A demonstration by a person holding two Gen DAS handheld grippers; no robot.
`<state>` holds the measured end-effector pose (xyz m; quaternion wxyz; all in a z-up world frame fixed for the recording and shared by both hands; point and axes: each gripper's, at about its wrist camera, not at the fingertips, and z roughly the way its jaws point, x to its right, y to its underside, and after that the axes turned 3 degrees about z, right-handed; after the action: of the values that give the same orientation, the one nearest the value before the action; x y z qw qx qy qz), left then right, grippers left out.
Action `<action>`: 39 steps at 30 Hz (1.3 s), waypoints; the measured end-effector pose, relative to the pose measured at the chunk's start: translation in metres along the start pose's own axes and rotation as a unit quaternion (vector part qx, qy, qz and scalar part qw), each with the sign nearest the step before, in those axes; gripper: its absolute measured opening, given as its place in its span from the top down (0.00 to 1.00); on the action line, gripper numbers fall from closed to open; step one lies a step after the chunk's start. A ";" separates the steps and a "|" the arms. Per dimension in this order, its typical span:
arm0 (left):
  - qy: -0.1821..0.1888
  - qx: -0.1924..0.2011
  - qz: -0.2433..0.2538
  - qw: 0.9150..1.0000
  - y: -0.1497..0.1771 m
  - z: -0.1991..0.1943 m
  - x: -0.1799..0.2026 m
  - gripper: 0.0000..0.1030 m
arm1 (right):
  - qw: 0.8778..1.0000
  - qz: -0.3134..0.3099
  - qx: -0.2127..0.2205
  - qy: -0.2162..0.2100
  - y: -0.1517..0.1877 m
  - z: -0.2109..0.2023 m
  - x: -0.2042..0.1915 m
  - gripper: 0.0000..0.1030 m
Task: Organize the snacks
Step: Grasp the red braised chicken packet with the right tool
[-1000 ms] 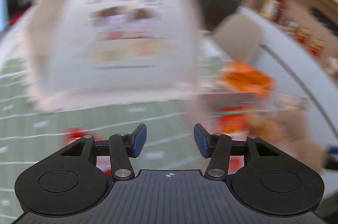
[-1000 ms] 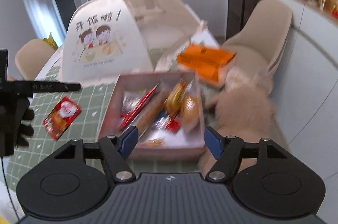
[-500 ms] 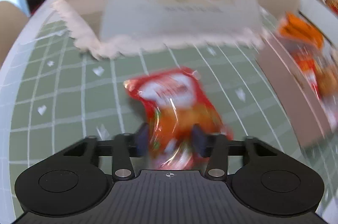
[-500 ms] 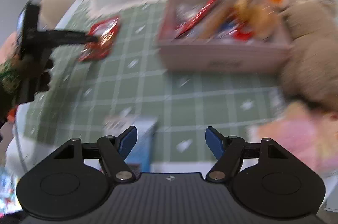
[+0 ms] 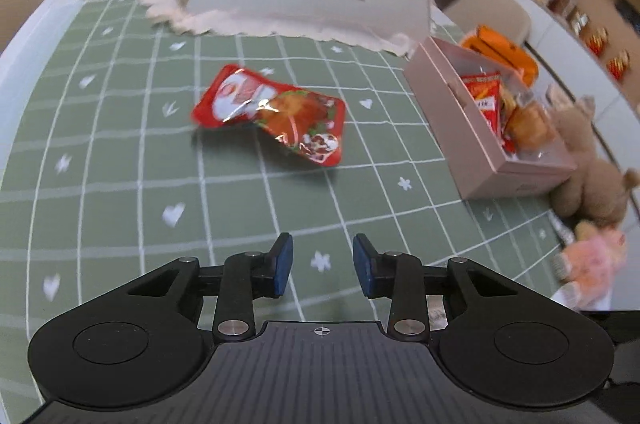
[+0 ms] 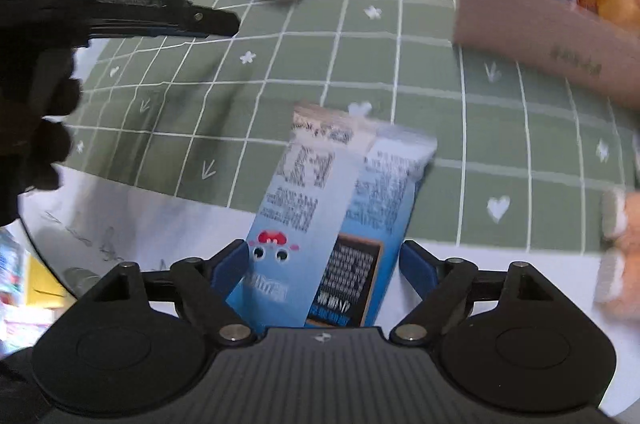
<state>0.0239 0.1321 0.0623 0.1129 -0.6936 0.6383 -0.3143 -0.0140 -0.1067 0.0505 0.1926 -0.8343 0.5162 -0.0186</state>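
Right gripper [image 6: 322,270] straddling the blue snack packet [image 6: 340,220] at the table's near edge.
Its jaws have just been opening and are standing either side of the packet, apparently not pressing it. The left gripper [image 5: 322,262] is hovering with jaws partly apart, having just been closing on nothing; the red packet [image 5: 276,114] is lying well ahead, the pink box [image 5: 460,112] further right. The slick blue wrapper overhanging the tablecloth [image 6: 500,128] could slide off if nudged.

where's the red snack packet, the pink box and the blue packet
red snack packet [image 5: 272,112]: left wrist view, middle of the wrapper.
pink box [image 5: 460,116]: left wrist view, long outer side wall.
blue packet [image 6: 340,208]: right wrist view, printed back face.
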 end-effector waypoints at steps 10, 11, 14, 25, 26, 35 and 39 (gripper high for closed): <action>0.027 0.001 -0.132 0.991 0.050 -0.048 -0.023 0.64 | 0.976 -0.166 0.141 -0.005 -0.129 -0.017 -0.044 0.13; 0.029 0.007 -0.133 0.991 0.053 -0.051 -0.024 0.64 | 0.974 -0.180 0.135 -0.005 -0.144 -0.007 -0.052 0.13; 0.034 0.025 -0.152 0.987 0.064 -0.057 -0.032 0.64 | 0.976 -0.179 0.123 -0.009 -0.189 0.028 -0.066 0.13; 0.052 0.035 -0.202 0.977 0.098 -0.060 -0.051 0.64 | 0.995 -0.059 0.037 -0.075 -0.208 0.103 -0.067 0.14; 0.050 0.039 -0.204 0.977 0.098 -0.062 -0.054 0.64 | 0.993 -0.067 0.024 -0.097 -0.197 0.096 -0.068 0.14; 0.033 0.037 -0.202 0.978 0.092 -0.069 -0.058 0.64 | 0.981 -0.188 0.036 -0.040 -0.155 0.099 -0.108 0.12; 0.030 0.023 -0.201 0.979 0.092 -0.060 -0.052 0.64 | 0.993 -0.098 0.058 -0.022 -0.153 0.101 -0.108 0.05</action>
<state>-0.0854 0.1817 0.0421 0.0442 -0.7952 0.4817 -0.3655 0.0896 0.0783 0.0271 0.2491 -0.8686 0.4255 -0.0485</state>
